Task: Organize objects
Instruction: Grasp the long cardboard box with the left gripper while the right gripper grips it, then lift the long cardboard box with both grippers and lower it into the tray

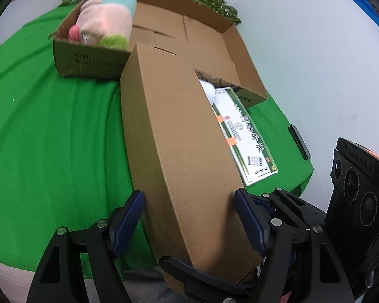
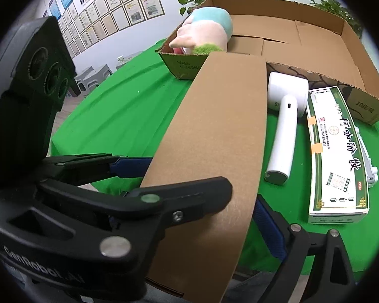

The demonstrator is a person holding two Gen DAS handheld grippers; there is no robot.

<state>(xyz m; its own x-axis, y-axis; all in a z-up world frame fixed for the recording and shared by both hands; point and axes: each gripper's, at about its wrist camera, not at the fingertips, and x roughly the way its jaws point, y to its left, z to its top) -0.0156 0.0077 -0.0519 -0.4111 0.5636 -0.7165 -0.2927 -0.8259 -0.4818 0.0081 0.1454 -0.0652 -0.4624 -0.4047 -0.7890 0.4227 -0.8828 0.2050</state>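
While a plush (image 2: pixel 204 34) sits in the tray (image 2: pixel 346 58) on the green cloth (image 2: pixel 118 111), both the left gripper (image 1: pixel 189 217) and right gripper (image 2: pixel 202 202) clamp the long carton (image 1: pixel 174 136), beside the white device (image 2: pixel 284 116) and medicine box (image 2: pixel 336 151).

Green-clothed table (image 2: pixel 118 116) under cardboard tray (image 2: pixel 366 48)

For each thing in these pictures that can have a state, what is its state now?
Long cardboard box: closed, gripped at its near end by both grippers.
Left gripper: shut on the long cardboard box.
Right gripper: shut on the long cardboard box.
Cardboard tray: open, mostly bare inside.
Plush toy: lying in the tray's far left corner.
White handheld device: lying flat on the green cloth.
Medicine box: closed, lying flat.
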